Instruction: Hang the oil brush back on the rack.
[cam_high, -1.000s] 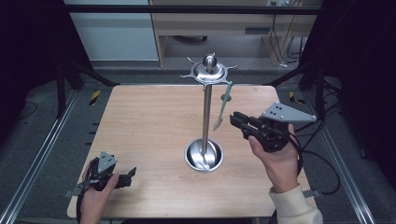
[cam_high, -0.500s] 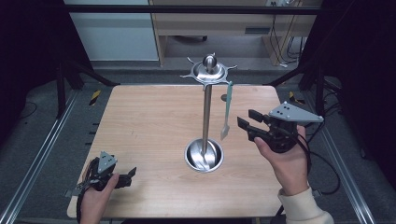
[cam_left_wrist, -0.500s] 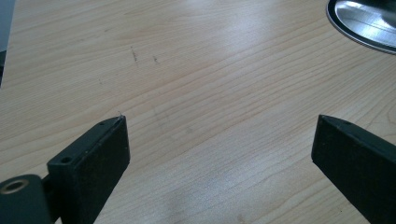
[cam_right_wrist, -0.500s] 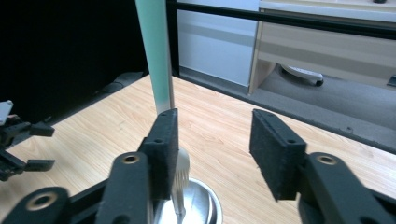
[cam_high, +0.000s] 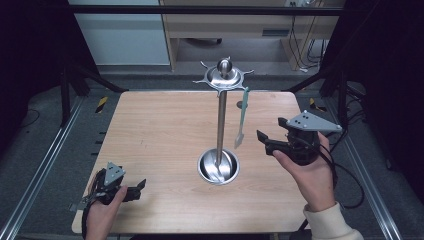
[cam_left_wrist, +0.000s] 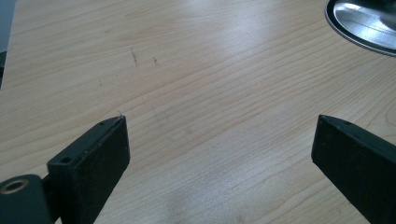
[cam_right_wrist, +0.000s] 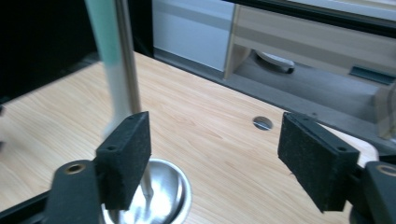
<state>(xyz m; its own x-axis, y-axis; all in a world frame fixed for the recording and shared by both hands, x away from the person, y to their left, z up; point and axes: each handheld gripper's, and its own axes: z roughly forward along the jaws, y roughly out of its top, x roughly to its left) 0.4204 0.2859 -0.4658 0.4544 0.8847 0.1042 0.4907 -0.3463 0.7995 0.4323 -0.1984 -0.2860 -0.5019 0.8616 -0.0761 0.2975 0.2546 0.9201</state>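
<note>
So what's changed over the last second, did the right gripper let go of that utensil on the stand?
Yes. The right gripper, which was at the pale green utensil a second ago, has pulled back to the right with jaws open. The utensil now hangs free from the stand's top ring. The left gripper, the stand's base and the table stayed as they were.

Light wood-grain desk (cam_high: 150, 135), rectangular with rounded corners, standing on a grey floor (cam_high: 45, 150). A round cable hole (cam_right_wrist: 262, 122) is set in the desktop near its far edge. Grey metal rails (cam_high: 35, 175) run along the floor on both sides of the desk. Beyond the far edge: a white cabinet panel (cam_high: 120, 35) and a pale wooden shelf unit (cam_high: 225, 25). Dark cables (cam_high: 300, 45) hang at the far right. A yellow-and-black striped marker (cam_high: 101, 104) lies on the floor at the far left corner.
</note>
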